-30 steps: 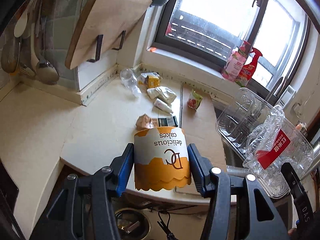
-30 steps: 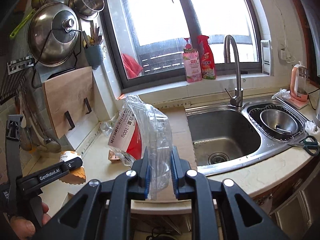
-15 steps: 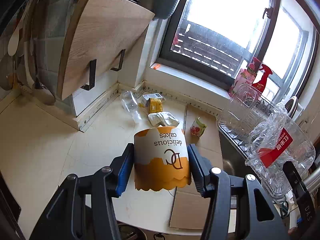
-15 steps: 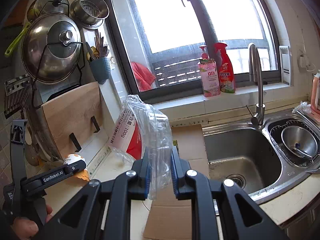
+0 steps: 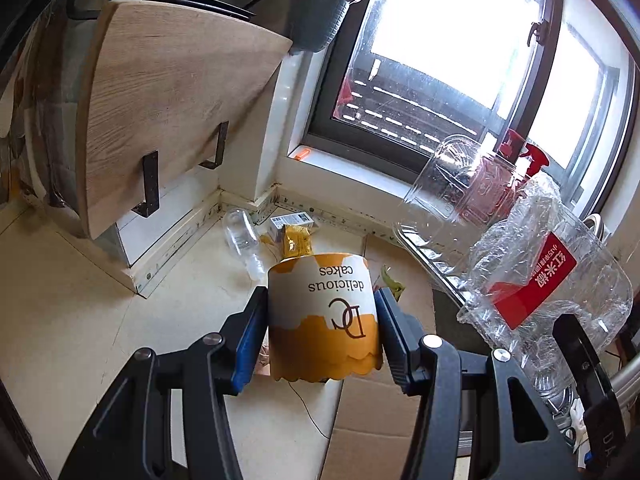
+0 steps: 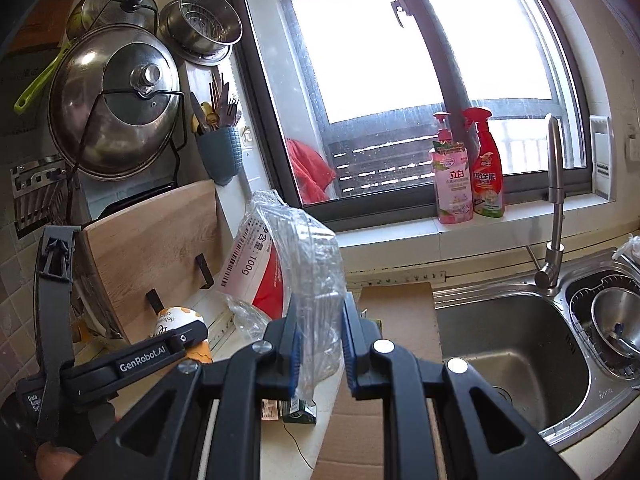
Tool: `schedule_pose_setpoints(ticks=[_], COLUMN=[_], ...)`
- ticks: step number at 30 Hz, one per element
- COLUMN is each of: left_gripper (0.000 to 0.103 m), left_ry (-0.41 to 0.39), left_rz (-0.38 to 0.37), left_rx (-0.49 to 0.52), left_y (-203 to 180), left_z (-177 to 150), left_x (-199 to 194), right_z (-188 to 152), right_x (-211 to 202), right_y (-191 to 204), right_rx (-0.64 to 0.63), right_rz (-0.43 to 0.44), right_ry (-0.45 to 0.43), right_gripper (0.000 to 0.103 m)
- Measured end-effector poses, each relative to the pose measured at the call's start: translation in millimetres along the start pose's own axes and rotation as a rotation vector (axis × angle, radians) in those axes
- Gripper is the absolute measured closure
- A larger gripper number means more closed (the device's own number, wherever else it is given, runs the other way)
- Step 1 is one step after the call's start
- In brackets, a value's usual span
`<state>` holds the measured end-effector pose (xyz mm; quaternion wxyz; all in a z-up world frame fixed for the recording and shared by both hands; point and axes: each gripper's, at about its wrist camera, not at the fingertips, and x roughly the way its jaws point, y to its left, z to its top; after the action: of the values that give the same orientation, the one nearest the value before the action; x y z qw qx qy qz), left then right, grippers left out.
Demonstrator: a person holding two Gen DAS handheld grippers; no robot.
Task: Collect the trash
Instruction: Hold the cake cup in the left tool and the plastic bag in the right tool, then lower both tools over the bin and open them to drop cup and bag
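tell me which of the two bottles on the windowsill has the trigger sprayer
The red spray bottle, the right-hand one of the pair in the right wrist view. The pink bottle beside it has a push-down pump top instead.

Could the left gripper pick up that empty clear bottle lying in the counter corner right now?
Probably not yet. The left gripper is shut on the cake cup, so its jaws are full. The path to the clear bottle looks free, but the cup must go first.

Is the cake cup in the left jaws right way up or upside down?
Upside down. In the left wrist view the cake cup shows its "delicious cakes" lettering inverted, clamped between the left gripper jaws.
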<state>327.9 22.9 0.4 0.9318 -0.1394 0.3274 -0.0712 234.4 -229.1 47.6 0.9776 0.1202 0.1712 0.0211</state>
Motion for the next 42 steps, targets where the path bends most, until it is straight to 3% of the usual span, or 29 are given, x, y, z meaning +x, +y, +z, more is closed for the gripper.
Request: schedule_pose_setpoints(ticks=[4,10,17,30,42], left_gripper=[0.051,0.051,0.051,0.051,0.051], left_ry=[-0.047,-0.011,-0.03,0.098,0.211], left_rz=[0.002,0.011,0.046,0.083,0.103], left_rx=[0.027,0.025,-0.002,-0.075,-0.086], left_y=[-4,6,28,69,104], left_z=[8,4,-8,-78,-162], left_x=[-8,-18,-11,29,21], right_z=[8,8,-11,-66,-153], right_x=[0,-8,4,23,-21], right_y=[4,15,23,8,5], right_rx=[-0.004,-0.016,-0.017,-0.041,-0.131], right_rz=[0.022,0.072,0.096,0.025,0.052], right_ry=[-0.023,-0.007,0.02,0.112,0.224], right_gripper=[0.086,0.086,0.086,0.086,0.086])
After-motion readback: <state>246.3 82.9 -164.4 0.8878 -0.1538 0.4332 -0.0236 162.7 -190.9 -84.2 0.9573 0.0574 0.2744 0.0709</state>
